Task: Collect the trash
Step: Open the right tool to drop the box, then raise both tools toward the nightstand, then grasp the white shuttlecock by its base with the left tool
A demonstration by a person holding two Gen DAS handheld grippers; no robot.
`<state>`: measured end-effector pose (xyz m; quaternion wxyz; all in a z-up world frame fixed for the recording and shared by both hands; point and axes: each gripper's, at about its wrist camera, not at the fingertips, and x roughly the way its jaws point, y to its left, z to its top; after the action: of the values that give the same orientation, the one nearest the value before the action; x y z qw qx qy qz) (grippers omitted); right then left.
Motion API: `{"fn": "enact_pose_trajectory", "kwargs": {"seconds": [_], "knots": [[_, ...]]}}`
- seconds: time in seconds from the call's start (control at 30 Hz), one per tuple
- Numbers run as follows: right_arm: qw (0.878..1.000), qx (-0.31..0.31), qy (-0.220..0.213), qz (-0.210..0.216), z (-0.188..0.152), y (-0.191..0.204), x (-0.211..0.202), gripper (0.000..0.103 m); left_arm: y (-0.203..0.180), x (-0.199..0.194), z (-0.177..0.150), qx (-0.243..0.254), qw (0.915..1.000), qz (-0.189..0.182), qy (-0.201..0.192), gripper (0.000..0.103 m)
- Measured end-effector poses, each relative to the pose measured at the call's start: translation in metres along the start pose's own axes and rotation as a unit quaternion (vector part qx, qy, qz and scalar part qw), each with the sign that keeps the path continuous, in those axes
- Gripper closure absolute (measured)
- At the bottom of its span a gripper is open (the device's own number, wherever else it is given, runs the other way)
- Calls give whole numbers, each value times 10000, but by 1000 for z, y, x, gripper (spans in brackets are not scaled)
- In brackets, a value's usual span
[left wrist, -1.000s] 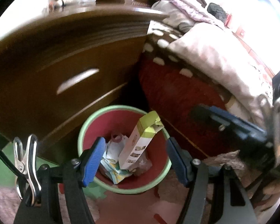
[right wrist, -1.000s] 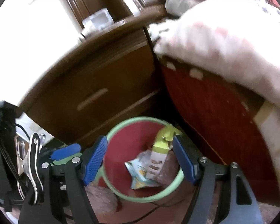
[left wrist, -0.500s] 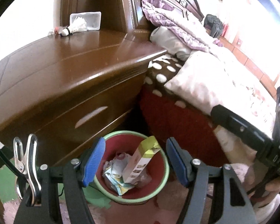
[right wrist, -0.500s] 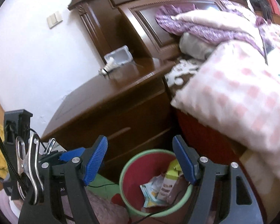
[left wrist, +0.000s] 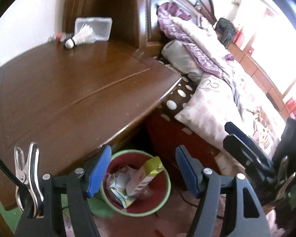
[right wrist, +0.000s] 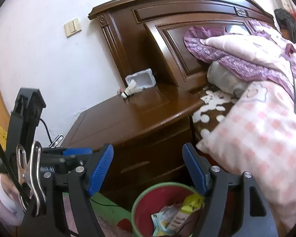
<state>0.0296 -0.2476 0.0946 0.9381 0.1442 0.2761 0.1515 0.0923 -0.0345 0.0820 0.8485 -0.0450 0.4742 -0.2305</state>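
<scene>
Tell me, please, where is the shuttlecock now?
In both wrist views the shuttlecock lies at the far back of the nightstand top, in front of the clear plastic tray by the headboard.

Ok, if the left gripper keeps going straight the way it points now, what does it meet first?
Probably the bin on the floor: the open, empty left gripper points at the trash inside, likely the upright carton. Depth is unclear.

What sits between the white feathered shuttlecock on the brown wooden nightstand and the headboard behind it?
A clear plastic tray, propped up right behind the white feathered shuttlecock on the brown wooden nightstand. Both wrist views show it; the headboard shows best in the right one.
</scene>
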Motion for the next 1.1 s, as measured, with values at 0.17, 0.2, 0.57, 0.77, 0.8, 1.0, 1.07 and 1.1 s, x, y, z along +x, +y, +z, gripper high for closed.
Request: {"fn": "enact_pose_trajectory", "kwargs": {"seconds": [0.17,0.2,0.57,0.77,0.8,1.0,1.07,1.1], "knots": [[9999,-86,-36,117,13,4,14,29,13,1,28,38,9992,390,36,32],[9999,-97,-37,136,15,5,17,29,15,0,31,49,9990,440,-9,32],[9992,-174,-104,349,47,9,62,28,22,-6,105,757,9825,1388,-979,32],[9987,-165,-145,463,75,9,100,29,43,14,146,531,9825,1446,-1045,32],[9986,-164,-142,475,79,8,109,29,48,20,155,492,9815,1519,-1054,32],[9990,-217,25,398,83,2,148,29,70,66,191,737,9692,2122,-1009,32],[9990,-207,101,372,79,-2,158,29,77,80,199,839,9682,2185,-887,33],[9991,-193,142,351,78,-4,162,29,79,84,201,848,9684,2190,-838,33]]}}
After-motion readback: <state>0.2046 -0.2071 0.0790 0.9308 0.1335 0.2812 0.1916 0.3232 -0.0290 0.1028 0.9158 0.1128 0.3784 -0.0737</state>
